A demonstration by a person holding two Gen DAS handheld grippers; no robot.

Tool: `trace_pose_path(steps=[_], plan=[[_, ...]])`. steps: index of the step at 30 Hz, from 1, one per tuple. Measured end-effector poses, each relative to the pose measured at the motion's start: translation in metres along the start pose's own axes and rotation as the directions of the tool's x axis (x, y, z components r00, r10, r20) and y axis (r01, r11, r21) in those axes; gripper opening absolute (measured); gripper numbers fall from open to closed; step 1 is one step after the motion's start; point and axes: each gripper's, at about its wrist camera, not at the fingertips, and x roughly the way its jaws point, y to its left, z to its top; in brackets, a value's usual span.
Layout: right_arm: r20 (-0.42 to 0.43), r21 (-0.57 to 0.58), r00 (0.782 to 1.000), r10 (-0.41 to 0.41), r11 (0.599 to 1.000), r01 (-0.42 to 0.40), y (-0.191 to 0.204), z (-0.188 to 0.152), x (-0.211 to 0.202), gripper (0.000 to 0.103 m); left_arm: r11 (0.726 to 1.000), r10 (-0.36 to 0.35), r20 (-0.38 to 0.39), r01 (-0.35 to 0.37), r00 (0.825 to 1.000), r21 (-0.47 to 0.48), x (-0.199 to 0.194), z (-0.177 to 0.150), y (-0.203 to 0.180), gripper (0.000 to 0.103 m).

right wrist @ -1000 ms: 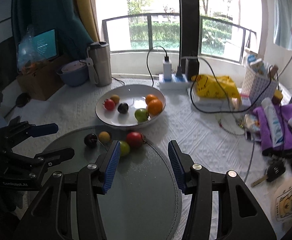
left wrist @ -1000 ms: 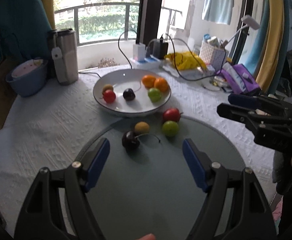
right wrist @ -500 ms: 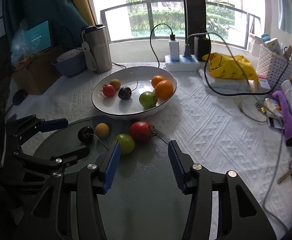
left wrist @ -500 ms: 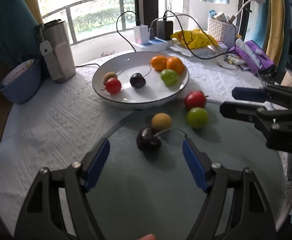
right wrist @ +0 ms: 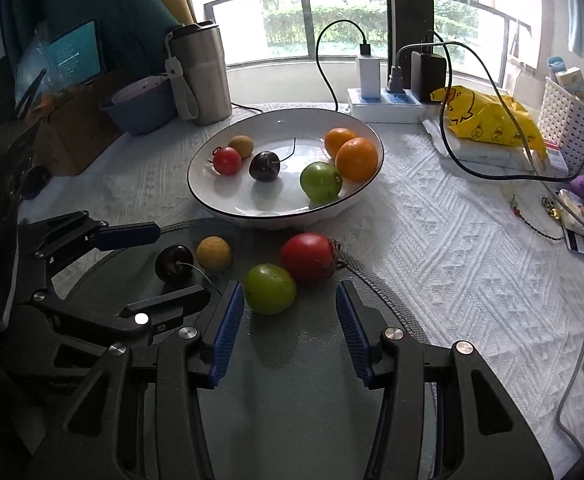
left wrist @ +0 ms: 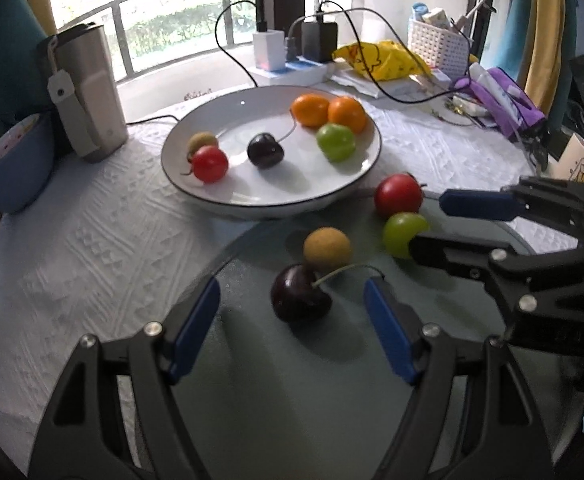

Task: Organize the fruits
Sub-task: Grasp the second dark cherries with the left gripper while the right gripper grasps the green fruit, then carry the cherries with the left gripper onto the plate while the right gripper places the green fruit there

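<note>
A white plate (left wrist: 344, 194) (right wrist: 211, 204) holds several fruits. On the round glass disc (left wrist: 292, 400) in front of it lie a dark cherry (left wrist: 300, 294) (right wrist: 173, 262), a tan round fruit (left wrist: 327, 249) (right wrist: 213, 254), a green fruit (left wrist: 402, 234) (right wrist: 269, 288) and a red tomato (left wrist: 398, 194) (right wrist: 308, 258). My left gripper (left wrist: 292, 288) (right wrist: 182, 263) is open, and the cherry sits at its fingertips untouched. Low over the disc, my right gripper (right wrist: 288, 287) (left wrist: 427, 223) is open with the green fruit between its tips, close to the left pad.
A steel tumbler (left wrist: 87, 96) and a blue bowl (left wrist: 7, 168) stand at the back left. Behind the plate are a power strip with chargers and cables (left wrist: 287, 68), a yellow bag (left wrist: 384, 60), a white basket (left wrist: 440, 46) and purple items (left wrist: 504, 96).
Both grippers have come down and forward toward the loose fruits. The cherry now lies at the left fingertips and the green fruit between the right ones. Neither opening has changed.
</note>
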Motion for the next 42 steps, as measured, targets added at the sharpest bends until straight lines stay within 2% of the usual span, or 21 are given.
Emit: trace_pose_path(steps=[2, 4, 10, 14, 15, 25, 35, 42], plan=[[-0.004, -0.003, 1.000, 0.003, 1.000, -0.003, 0.001, 0.000, 0.001, 0.052, 1.000, -0.002, 0.001, 0.002, 1.000, 0.016, 0.000, 0.000, -0.002, 0.074], [-0.010, -0.011, 1.000, 0.007, 1.000, -0.007, 0.004, 0.000, 0.003, 0.052, 1.000, 0.007, 0.000, -0.007, 1.000, 0.029, 0.000, -0.001, -0.003, 0.061], [-0.021, -0.022, 1.000, 0.014, 1.000, -0.014, 0.010, 0.003, 0.011, 0.046, 0.997, 0.022, 0.013, -0.023, 1.000, 0.071, -0.001, -0.001, -0.007, 0.042], [-0.035, -0.027, 0.999, 0.016, 0.999, -0.017, 0.012, 0.001, 0.017, 0.033, 0.996, 0.027, 0.020, -0.029, 0.999, 0.088, -0.003, -0.001, -0.008, 0.031], [-0.034, -0.027, 0.999, 0.021, 0.999, -0.022, 0.012, 0.001, 0.016, 0.030, 0.995, 0.030, 0.022, -0.032, 0.999, 0.090, -0.003, -0.001, -0.008, 0.031], [-0.019, -0.041, 1.000, 0.022, 0.999, -0.023, 0.018, -0.002, 0.006, 0.030, 0.996, 0.021, 0.035, -0.024, 0.999, 0.081, -0.013, -0.008, -0.006, 0.030], [0.025, -0.056, 1.000, 0.020, 0.998, -0.018, 0.025, -0.001, -0.020, 0.030, 0.999, 0.017, 0.078, -0.019, 0.997, 0.029, -0.042, -0.012, -0.001, 0.030], [0.059, -0.065, 0.998, 0.021, 0.998, -0.017, 0.027, -0.002, -0.040, 0.030, 0.999, 0.027, 0.111, -0.030, 0.993, 0.027, -0.060, -0.011, -0.005, 0.030]])
